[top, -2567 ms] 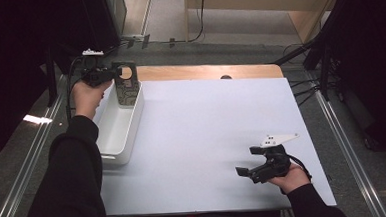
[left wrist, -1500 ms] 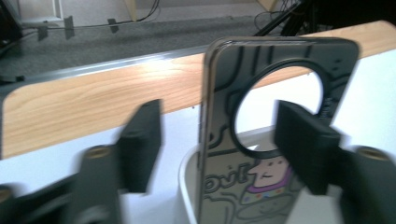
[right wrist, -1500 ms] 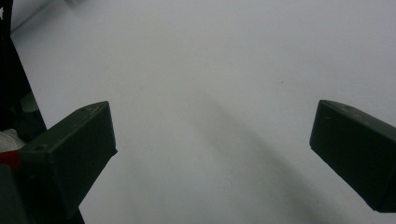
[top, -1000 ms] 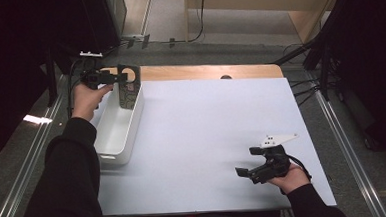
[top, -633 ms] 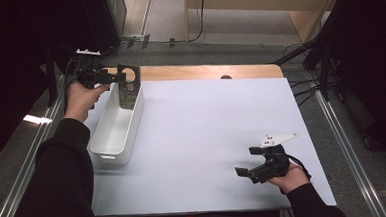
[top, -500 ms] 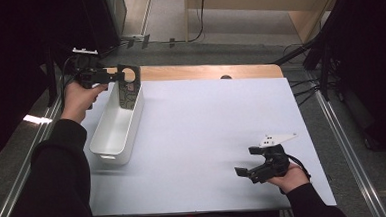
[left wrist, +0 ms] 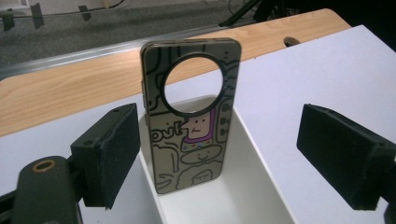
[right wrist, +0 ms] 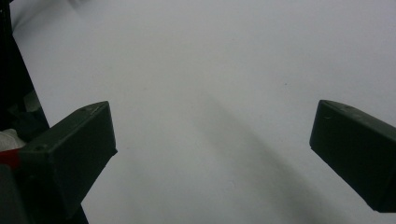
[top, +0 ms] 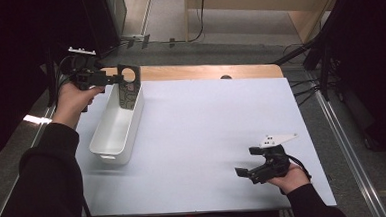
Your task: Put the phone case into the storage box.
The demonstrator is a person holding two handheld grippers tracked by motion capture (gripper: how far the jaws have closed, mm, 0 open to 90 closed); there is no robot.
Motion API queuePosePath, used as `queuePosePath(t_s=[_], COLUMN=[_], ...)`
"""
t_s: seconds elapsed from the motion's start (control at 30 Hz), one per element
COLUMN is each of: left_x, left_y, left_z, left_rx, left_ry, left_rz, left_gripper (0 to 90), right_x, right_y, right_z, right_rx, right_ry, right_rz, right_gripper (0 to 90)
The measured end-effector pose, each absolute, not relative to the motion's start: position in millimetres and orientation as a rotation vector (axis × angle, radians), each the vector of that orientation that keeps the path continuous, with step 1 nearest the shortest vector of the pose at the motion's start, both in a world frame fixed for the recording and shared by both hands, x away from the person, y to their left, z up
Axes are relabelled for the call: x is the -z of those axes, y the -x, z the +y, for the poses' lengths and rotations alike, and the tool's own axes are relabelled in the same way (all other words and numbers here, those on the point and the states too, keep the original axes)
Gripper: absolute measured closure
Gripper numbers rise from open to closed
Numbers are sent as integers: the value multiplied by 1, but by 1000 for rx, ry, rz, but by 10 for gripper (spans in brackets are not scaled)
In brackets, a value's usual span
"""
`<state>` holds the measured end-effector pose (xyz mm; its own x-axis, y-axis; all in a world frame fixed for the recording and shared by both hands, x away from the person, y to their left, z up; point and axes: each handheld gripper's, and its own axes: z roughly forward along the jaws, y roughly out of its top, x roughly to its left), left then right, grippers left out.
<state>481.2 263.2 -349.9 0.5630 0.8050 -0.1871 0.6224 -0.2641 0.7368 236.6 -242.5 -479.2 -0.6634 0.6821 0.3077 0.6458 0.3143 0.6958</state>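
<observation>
White tabletop [top: 206, 118] is stretching out under both hands, with a strip of bare wood [top: 204, 72] running along its far edge and dark surroundings closing in on the sides. Ahead of the left tongs [top: 113, 79], a single phone case [left wrist: 191, 140] is standing upright in the far end of one white bin [top: 113, 137]. It is sitting between the lines of the two pads but nearer the left one, and as far as the left gripper view shows, neither pad is touching it. These tongs are gaping wide and gripping nothing. The right tongs [top: 248, 161] are resting low over bare table, well apart from the bin, their pads likewise spread with nothing between them. The case, printed with cartoon doodles and pierced by a large round camera opening, is looking light and thin. It is probably a little springy, and its glossy face is likely slippery. Gripping it across the two long edges below the round hole, where the shell is solid, seems safest, since squeezing at the ring risks flexing it. Counted: one case, one bin, two tongs.
</observation>
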Motion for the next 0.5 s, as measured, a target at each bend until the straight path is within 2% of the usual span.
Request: queuePosePath(t_s=[0.5], left_x=[337], left_y=[-456], left_z=[253], left_rx=[-279], left_ry=[-2030], left_rz=[1065], left_gripper=[131], right_x=[478], right_y=[-240], right_z=[-241], right_rx=[-1301], right_ry=[-1246], right_rz=[2520], right_gripper=[0])
